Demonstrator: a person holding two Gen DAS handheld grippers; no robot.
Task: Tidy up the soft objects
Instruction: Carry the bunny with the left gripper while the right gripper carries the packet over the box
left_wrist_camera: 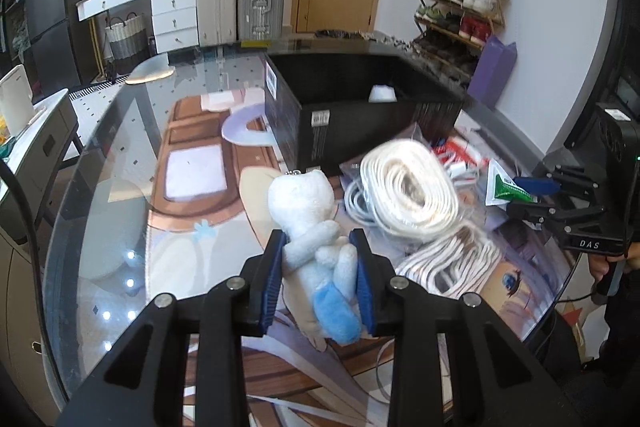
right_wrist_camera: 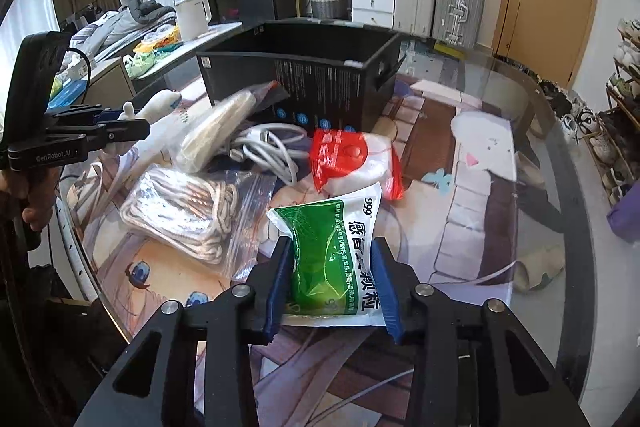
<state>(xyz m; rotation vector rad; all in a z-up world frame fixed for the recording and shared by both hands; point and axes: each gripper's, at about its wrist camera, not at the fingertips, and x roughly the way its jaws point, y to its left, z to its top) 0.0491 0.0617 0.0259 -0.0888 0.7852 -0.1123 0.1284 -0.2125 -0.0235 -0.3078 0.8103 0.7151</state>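
On the glass table [left_wrist_camera: 120, 187], the open black box [left_wrist_camera: 360, 95] holds one white item [left_wrist_camera: 382, 93]. Left gripper [left_wrist_camera: 320, 251] is clamped on the plush toy [left_wrist_camera: 312, 223] before the box; right gripper [right_wrist_camera: 332, 259] grips the green-and-white pouch [right_wrist_camera: 340, 239] beside bagged rope [right_wrist_camera: 180, 211].

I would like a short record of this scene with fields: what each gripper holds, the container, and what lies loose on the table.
left gripper: shut on white and blue plush toy
right gripper: shut on green and white packet
container: black box, open top, behind the pile
loose items: bagged white rope, white strap roll, white cable, red and white bag
surface: glass table
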